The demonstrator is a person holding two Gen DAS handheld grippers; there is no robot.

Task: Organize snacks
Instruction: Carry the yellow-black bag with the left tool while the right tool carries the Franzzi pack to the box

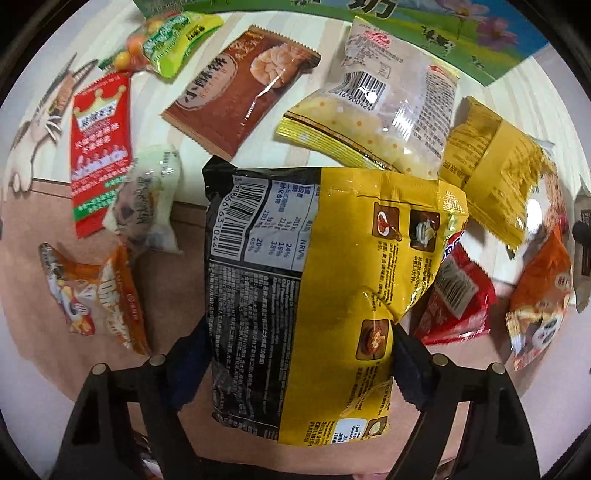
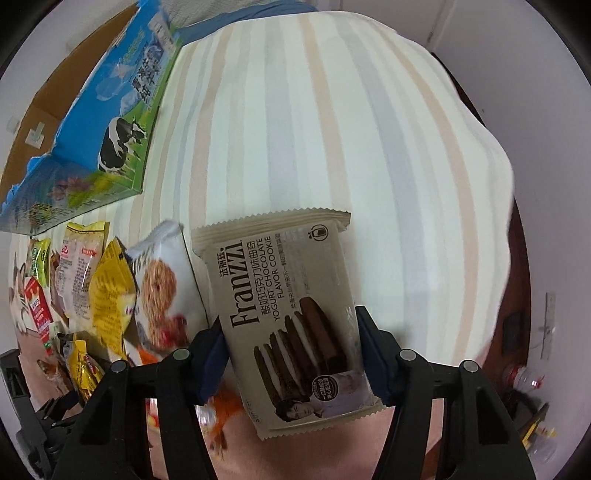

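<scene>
**Both grippers closed on snack packets above the striped cloth**

The left gripper [image 1: 301, 354] points down with its blue-padded fingers [image 1: 410, 365] pressed against either edge of a black-and-yellow packet [image 1: 332, 280], back side up (barcode and nutrition table showing). The packet fills the gap between the pads and is creased where they pinch it. Just past it on its right lie a red packet [image 1: 456, 295] and an orange packet [image 1: 543, 291]; on its left are an orange cartoon packet [image 1: 96, 295], a small white wrapped sweet [image 1: 147, 206] and a red crown packet [image 1: 99, 155]. Farther out on the striped cloth [image 1: 236, 33] sit a brown pastry packet [image 1: 243, 92], a pale yellow packet [image 1: 373, 110], a mustard packet [image 1: 495, 166] and a green candy packet [image 1: 177, 40]. The edge of the milk carton box [image 1: 443, 33] runs along the far side.

The right gripper [image 2: 291, 362] likewise points down, its pads clamped on the long sides of a beige Franzzi cookie packet [image 2: 291, 314], which hangs face up between them. To its left is an oat cookie packet [image 2: 162, 284], with more of the pile beyond it. The blue-and-green milk carton box [image 2: 110, 122] stands farther off, and bare striped cloth [image 2: 332, 129] stretches beyond.
</scene>
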